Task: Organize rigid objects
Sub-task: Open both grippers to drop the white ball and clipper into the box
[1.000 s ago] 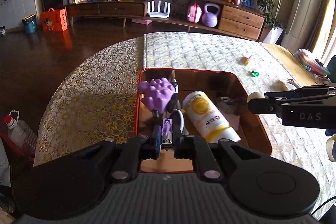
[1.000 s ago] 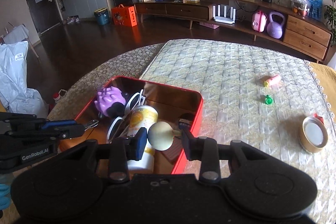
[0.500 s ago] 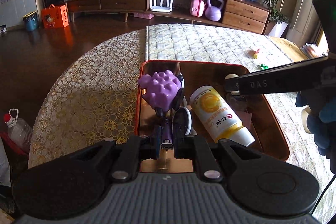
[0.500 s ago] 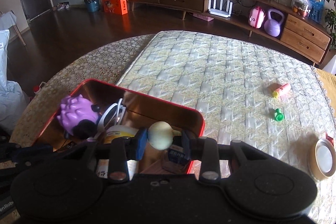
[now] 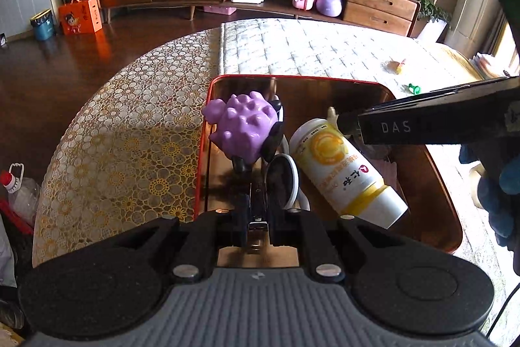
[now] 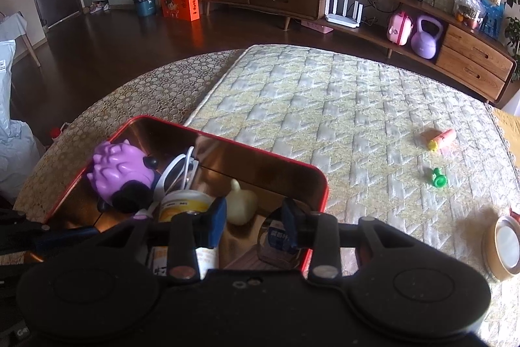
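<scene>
From the left camera, the left gripper is squeezed shut on a small thin thing with a shiny metal part. I cannot tell what it is. The gripper holds it low over the near end of the red metal tray with the shiny brown inside, most likely so it can be put down there with the rest. The tray sits by the near left edge of the round cloth-covered desk. In it lie a bumpy purple plastic toy with black wheels, white-framed dark glasses and a white and yellow plastic bottle on its side. They are packed close so more can fit. The right gripper reaches in from the right side. From the right camera, its jaws stand apart and press on nothing. The cream pear-shaped rubber bulb lies in the tray just past them, beside the bottle. A small pink and yellow toy, a tiny green plastic piece and a roll of brown tape wait near the desk's right edge, well away from the tray, so I think the tidying is not finished.
</scene>
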A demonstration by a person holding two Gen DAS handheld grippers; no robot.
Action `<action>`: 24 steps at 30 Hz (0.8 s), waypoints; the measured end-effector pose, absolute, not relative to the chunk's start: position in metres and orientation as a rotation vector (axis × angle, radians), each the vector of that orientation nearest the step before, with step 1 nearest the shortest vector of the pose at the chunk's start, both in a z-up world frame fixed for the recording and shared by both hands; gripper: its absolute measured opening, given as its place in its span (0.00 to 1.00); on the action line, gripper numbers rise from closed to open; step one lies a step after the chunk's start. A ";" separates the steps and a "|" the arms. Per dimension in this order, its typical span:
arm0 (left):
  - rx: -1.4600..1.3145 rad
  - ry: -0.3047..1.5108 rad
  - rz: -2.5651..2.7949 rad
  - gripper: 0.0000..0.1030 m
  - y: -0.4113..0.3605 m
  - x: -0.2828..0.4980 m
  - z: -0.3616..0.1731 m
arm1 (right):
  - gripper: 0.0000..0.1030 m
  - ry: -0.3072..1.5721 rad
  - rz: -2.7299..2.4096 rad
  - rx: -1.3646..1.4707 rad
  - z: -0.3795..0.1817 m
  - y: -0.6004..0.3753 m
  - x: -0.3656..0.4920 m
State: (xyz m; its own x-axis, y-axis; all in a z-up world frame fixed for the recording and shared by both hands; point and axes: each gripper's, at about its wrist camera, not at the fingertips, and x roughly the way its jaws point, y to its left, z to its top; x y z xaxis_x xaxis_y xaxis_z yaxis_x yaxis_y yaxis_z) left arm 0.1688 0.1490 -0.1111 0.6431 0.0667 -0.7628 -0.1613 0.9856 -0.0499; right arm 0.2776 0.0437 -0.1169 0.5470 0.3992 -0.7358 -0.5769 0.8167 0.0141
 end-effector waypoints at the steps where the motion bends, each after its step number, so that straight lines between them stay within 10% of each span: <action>1: -0.113 0.866 0.131 0.11 0.148 0.169 -0.111 | 0.37 0.805 0.590 -0.234 -0.115 0.042 0.275; 24: -0.089 0.888 0.126 0.12 0.133 0.146 -0.093 | 0.53 0.795 0.695 -0.062 -0.084 -0.020 0.190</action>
